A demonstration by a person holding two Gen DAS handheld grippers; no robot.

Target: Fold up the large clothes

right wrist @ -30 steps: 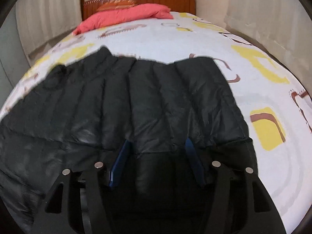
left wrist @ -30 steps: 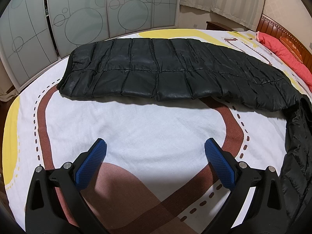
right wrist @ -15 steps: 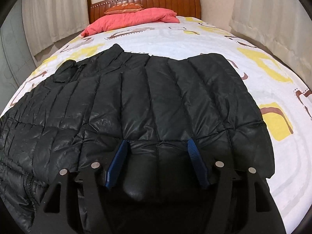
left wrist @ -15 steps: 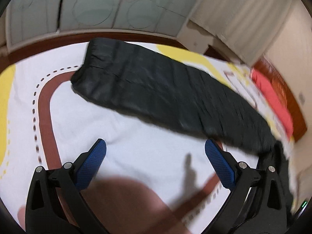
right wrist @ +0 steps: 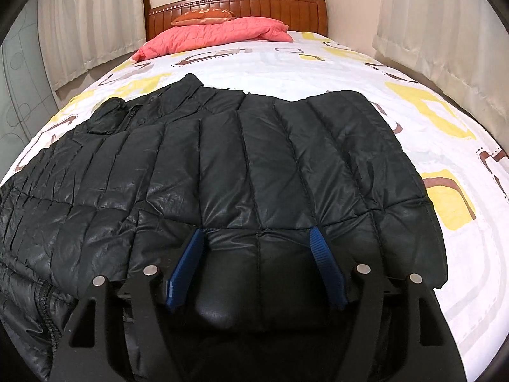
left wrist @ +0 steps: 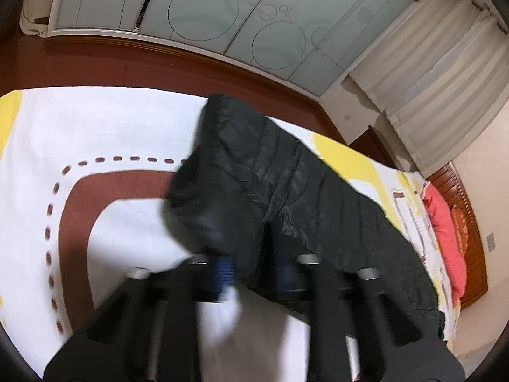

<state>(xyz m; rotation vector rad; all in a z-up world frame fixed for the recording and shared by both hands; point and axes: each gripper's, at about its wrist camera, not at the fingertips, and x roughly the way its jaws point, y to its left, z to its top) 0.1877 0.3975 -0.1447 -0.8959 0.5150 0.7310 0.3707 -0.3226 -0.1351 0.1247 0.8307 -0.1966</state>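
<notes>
A black quilted puffer jacket (right wrist: pixel 254 165) lies spread on the bed. In the left wrist view its sleeve (left wrist: pixel 254 172) runs across the sheet and its cuff end hangs between my fingers. My left gripper (left wrist: pixel 251 273) is shut on that sleeve end; the view is blurred. My right gripper (right wrist: pixel 257 254) is part-closed around a fold of the jacket's near edge, blue pads (right wrist: pixel 187 261) against the fabric on both sides. A zipper (right wrist: pixel 47 312) shows at the lower left.
The bed (right wrist: pixel 318 63) has a white sheet with yellow and brown shapes. A pink quilt (right wrist: pixel 216 35) and orange pillow lie by the wooden headboard (right wrist: pixel 235 4). Curtains hang on both sides. Glass wardrobe doors (left wrist: pixel 222 16) and wood floor lie beyond the bed's foot.
My left gripper was open above the bare sheet; it swung to the sleeve end and closed on it. My right gripper kept its hold on the jacket edge and drew back, lifting slightly.
</notes>
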